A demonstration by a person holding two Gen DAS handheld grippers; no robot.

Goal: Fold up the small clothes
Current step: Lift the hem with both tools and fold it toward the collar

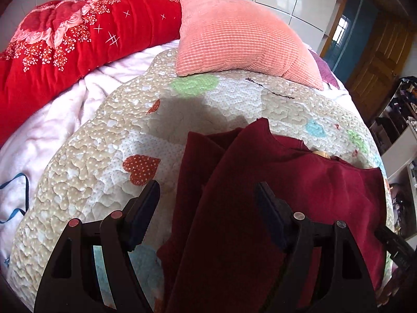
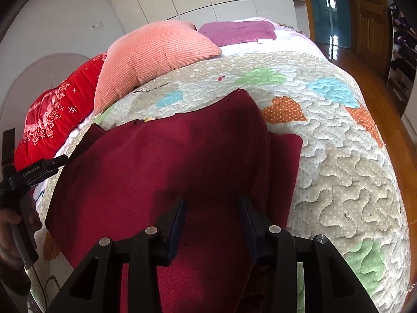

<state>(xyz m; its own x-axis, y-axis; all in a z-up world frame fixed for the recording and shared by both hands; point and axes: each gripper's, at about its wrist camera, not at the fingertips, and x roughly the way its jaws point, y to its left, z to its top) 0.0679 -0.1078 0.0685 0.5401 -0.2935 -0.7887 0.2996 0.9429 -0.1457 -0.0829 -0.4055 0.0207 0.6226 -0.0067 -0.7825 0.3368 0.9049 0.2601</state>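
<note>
1. Right below you, your right hand-held gripper (image 2: 213, 203) hangs over the dark red garment (image 2: 166, 156) with its jaws partly apart; cloth lies under the gap, but the pads do not look pressed on it.
2. Your left hand-held gripper (image 1: 207, 190) stands wide open, one finger over the heart-patterned quilt (image 1: 104, 156) and the other over the garment's left part (image 1: 260, 182). It grips nothing.
3. The garment lies flat on the quilt, straight ahead of and beneath both grippers. Its long axis runs away from you toward the pillows, with a layer already doubled over along each long side.
4. Judging by the views, your right gripper sits nearer the garment's middle and your left nearer its left edge, so each hand has its own near hem within reach for a lengthwise fold.
5. In the right view your other gripper's tip (image 2: 56, 161) shows just off the cloth's left corner.
6. Farther on, a salmon-pink cushion (image 1: 234, 34) rests on the quilt, well apart from the garment.
7. Beyond it lie a red floral duvet (image 1: 78, 34) and a folded purple towel (image 2: 237, 32). No basket or bin for the clothes shows.
</note>
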